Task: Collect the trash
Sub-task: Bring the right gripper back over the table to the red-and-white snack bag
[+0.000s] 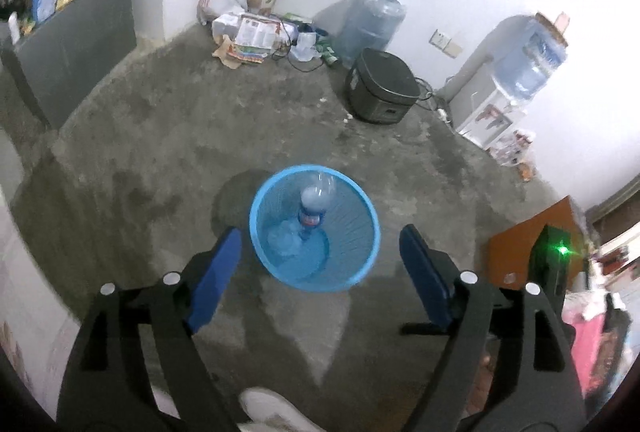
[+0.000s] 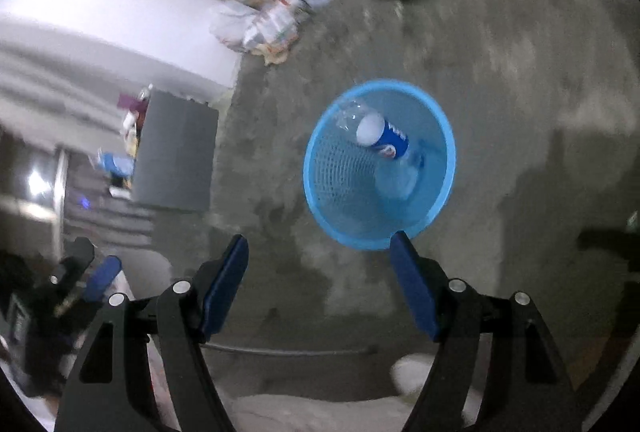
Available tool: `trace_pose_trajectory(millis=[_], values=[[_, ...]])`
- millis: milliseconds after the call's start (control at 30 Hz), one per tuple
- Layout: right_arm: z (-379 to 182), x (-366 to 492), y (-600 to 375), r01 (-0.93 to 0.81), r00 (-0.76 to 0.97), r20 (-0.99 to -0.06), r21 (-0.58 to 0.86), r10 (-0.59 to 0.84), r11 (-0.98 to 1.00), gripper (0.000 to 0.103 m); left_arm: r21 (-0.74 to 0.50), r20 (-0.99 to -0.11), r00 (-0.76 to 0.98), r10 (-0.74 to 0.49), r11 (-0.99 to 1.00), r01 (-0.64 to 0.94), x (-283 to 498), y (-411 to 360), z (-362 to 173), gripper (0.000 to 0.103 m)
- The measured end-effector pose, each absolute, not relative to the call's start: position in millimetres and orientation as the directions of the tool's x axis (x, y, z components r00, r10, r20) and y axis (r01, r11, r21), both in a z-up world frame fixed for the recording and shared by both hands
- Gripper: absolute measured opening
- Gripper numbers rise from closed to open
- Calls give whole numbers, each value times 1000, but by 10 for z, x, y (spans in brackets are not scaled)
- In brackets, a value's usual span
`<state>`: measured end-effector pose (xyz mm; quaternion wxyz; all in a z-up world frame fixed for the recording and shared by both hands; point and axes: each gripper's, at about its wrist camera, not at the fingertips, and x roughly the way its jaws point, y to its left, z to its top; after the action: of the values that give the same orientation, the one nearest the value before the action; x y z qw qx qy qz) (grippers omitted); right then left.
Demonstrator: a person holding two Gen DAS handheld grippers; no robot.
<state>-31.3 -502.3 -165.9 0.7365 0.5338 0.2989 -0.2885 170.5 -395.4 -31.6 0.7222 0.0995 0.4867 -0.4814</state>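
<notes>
The blue basket (image 1: 314, 228) stands alone on bare concrete floor (image 1: 180, 136), with open ground all round its rim; its mouth is partly taken up by a plastic bottle (image 1: 316, 204) leaning inside, neck down; from the basket, a black cooker (image 1: 382, 86) sits well apart at one o'clock, a litter pile (image 1: 256, 32) against the wall at eleven, a grey cabinet (image 1: 72, 52) at ten, a water dispenser (image 1: 504, 100) at two; an orange board (image 1: 532, 244) stands at three

A light-blue plastic mesh wastebasket (image 1: 315, 228) stands on the rough, mottled grey concrete floor (image 1: 200, 136). Inside lies a clear, glossy plastic bottle with a blue label (image 2: 380, 138).
</notes>
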Motion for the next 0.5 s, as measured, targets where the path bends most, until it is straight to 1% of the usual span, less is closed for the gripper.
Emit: trace_pose_trajectory(millis=[133,233,333,433,500], values=[[-1161,-262,-4779,757,622,-748,498,-232,422,88,-374,-805,42,-591,562,737,1692,-3472,-184,77],[-786,-214,-4516,753,608,-722,393,-329,528,95,-409,-786,34,-617,560,720,1644,-3133,-38,77],[-495,-171,-4278,736,608,-689,305,-394,604,97,-364,-783,112,-612,597,715,1559,-2726,192,83],[-246,-95,-4014,744,571,-677,187,-465,642,97,-318,-770,178,-612,611,725,1471,-2417,347,85],[-143,-58,-3859,734,565,-666,138,-486,664,97,-294,-762,212,-613,618,729,1432,-2162,444,85]])
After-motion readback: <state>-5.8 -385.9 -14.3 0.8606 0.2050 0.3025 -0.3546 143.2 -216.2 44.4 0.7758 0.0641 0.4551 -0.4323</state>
